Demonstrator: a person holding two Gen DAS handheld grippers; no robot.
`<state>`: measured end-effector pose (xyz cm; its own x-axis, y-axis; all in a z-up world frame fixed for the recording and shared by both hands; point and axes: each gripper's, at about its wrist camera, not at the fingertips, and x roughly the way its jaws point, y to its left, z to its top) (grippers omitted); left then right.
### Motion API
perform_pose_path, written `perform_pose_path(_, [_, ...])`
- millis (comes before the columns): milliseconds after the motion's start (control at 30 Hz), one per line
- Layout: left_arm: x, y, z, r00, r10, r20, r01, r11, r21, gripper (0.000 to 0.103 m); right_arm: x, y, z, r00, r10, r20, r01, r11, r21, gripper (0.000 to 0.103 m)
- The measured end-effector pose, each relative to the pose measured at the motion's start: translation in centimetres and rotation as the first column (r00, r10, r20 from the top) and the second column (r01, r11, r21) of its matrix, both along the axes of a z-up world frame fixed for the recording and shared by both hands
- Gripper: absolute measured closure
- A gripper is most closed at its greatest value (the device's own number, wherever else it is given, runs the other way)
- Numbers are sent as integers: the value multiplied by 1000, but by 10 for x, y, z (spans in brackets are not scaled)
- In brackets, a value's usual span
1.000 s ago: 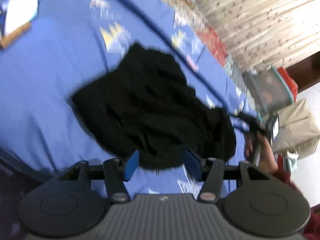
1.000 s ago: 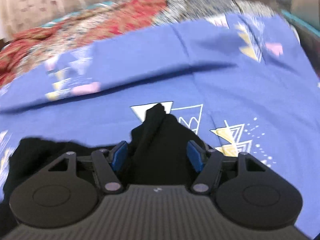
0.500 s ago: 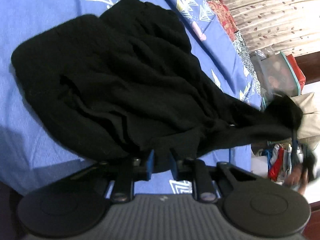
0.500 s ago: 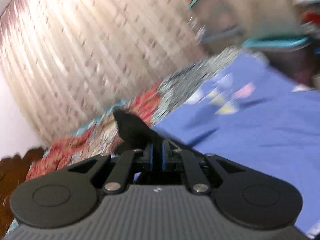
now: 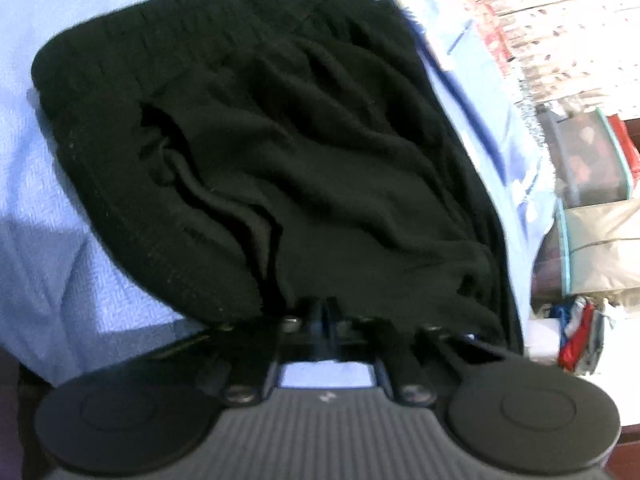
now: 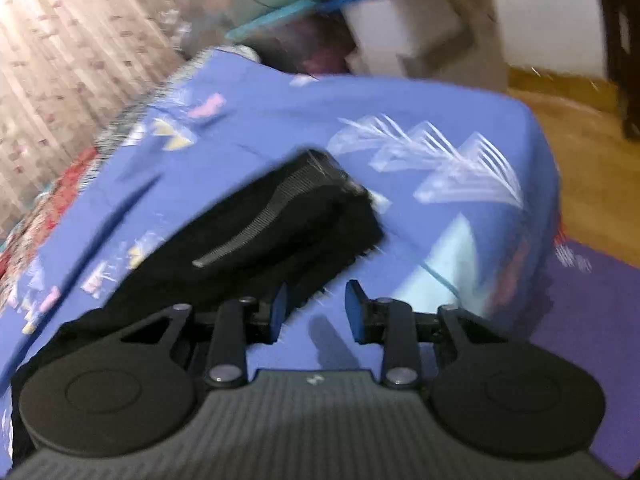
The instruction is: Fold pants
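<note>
Black pants (image 5: 300,140) lie bunched in thick folds on a blue printed bedsheet (image 5: 60,240). My left gripper (image 5: 326,316) is shut on the pants' near edge, and the cloth drapes over its fingers. In the right wrist view one pant leg (image 6: 280,220) lies stretched out flat towards the corner of the bedsheet (image 6: 440,100), a grey stripe showing along it. My right gripper (image 6: 318,312) hovers at the leg's near side with its jaws opening. The pads press on nothing; only the cloth's edge reaches the left pad (image 6: 280,312).
A patterned curtain (image 6: 60,60) and a red patterned quilt (image 6: 52,200) line the bed's far side. Stacked storage bags (image 5: 592,160) stand past the bed's end. Beyond the bed corner are wooden floor (image 6: 580,160) and a purple mat (image 6: 580,320).
My left gripper came down and shut on the pants' near edge. My right gripper shut on a pant leg, swept it out sideways across the bed, then let it go.
</note>
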<state>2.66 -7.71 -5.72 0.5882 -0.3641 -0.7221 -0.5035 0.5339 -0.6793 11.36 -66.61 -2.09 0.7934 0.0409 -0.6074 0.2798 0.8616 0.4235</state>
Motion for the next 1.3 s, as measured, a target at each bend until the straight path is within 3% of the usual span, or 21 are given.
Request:
perform_pose_path(67, [-2,-2,5,1000,8,-9,-8,999,51,101,5,7,5,998,56,29,-57,998,42,67])
perform_pose_path(167, [-17,2,25,1000,19,2,-19,987,158,101,31,13,0,992,118,54,-127,971,204,67])
perform_pose_path(267, [-41,21,42,996,88,-6,-84,965,248,101,61,21,-22,992,126,8,-120,919,376,67])
perform_pose_path(333, [-57,35,51,992,128,-13,-120,952,281,101,79,22,-37,993,113,-25,-91,895,436,66])
perform_pose_path(400, [-69,43,56,989,150,-3,-144,953,267,101,89,17,-47,993,70,-93,-21,896,444,66])
perform_pose_path(500, [-70,41,57,991,130,33,-134,964,231,100,93,13,-53,996,25,-89,26,846,532,66])
perform_pose_path(600, [-50,30,44,997,75,12,-76,974,213,100,102,9,-47,996,21,-85,27,850,526,70])
perform_pose_path(733, [-22,18,31,1000,17,17,-20,985,172,99,95,-4,-44,992,-46,-115,102,834,542,67])
perform_pose_path(833, [8,17,40,998,-46,52,34,975,219,99,86,-16,-46,986,-98,-133,155,832,533,67])
perform_pose_path(900, [36,22,58,994,-91,63,67,948,312,93,83,-20,-54,978,-122,-170,199,792,577,66])
perform_pose_path(967, [71,25,78,986,-143,81,97,904,417,74,81,-21,-53,974,-131,-186,217,774,594,60])
perform_pose_path(1000, [86,28,84,985,-154,81,101,885,454,59,79,-21,-52,973,-137,-184,221,775,592,56])
perform_pose_path(1033, [109,33,90,985,-154,77,97,867,490,53,78,-20,-51,972,-148,-185,230,778,585,55])
perform_pose_path(1167, [184,51,87,989,-137,48,92,851,517,46,84,-21,-50,963,-192,-191,265,808,526,55])
perform_pose_path(1200, [201,50,83,990,-135,28,97,829,551,41,93,-20,-51,964,-181,-195,257,826,502,55])
perform_pose_path(1267, [236,41,67,986,-162,-46,152,732,664,30,108,-16,-51,969,-154,-194,228,864,449,63])
perform_pose_path(1300, [245,34,56,982,-172,-83,180,692,699,33,111,-16,-50,967,-149,-207,225,883,412,81])
